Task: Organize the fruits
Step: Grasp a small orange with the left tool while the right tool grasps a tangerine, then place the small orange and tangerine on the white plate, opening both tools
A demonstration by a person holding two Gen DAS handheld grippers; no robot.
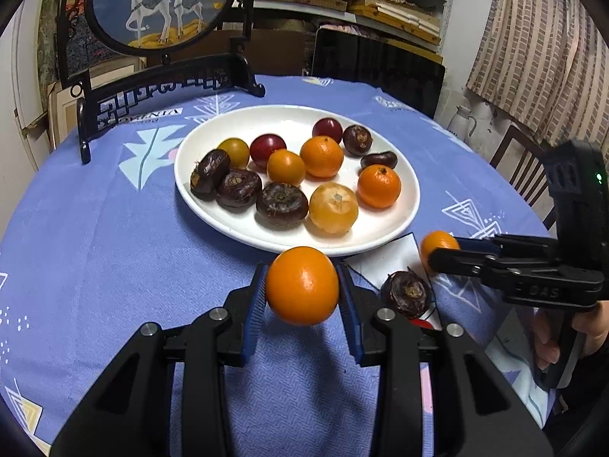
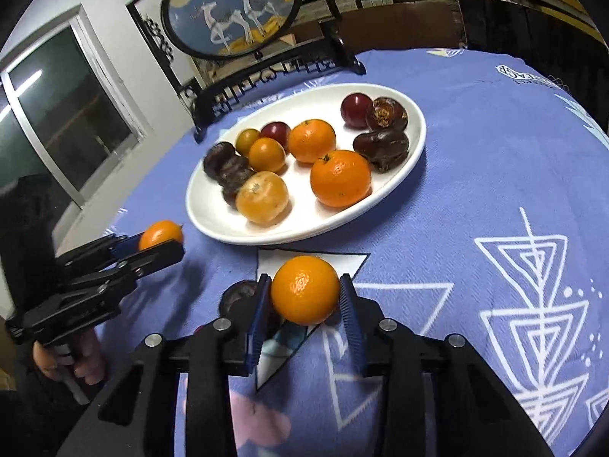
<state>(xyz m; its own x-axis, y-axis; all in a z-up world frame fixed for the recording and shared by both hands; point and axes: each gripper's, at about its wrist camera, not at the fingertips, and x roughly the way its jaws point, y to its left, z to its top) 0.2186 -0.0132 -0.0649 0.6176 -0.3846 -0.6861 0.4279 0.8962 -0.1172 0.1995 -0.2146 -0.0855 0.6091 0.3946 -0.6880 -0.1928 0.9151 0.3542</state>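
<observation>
We see a round table (image 1: 95,228) under a lilac-blue cloth printed with white triangles, in a cluttered room with stacked shelves behind.

Nearest to us, the left gripper (image 1: 302,289) has its blue pads clamped on an orange tangerine (image 1: 302,285) — the fruit fills the gap between the fingers and hangs clear of the cloth. Just to the right of those fingers a dark water chestnut (image 1: 406,294) lies on the cloth, loose.

The right gripper (image 2: 304,291) is likewise closed on a second tangerine (image 2: 305,289), pads pressed to both its sides; in the left wrist view this gripper comes in from the right, beside the chestnut. In its own view the chestnut (image 2: 238,297) peeks out just left of its left finger. A hand (image 1: 571,339) grips its handle.

Just beyond both sets of fingertips sits the white plate (image 1: 213,205), its near rim close ahead of the held fruit. On it lie three more tangerines, a paler peeled one (image 1: 333,208), two small yellow-orange fruits, two dark red ones and six water chestnuts — all mixed together.

Farther off, behind the plate, stands a black carved screen (image 1: 160,7) with a round picture of two white deer.
</observation>
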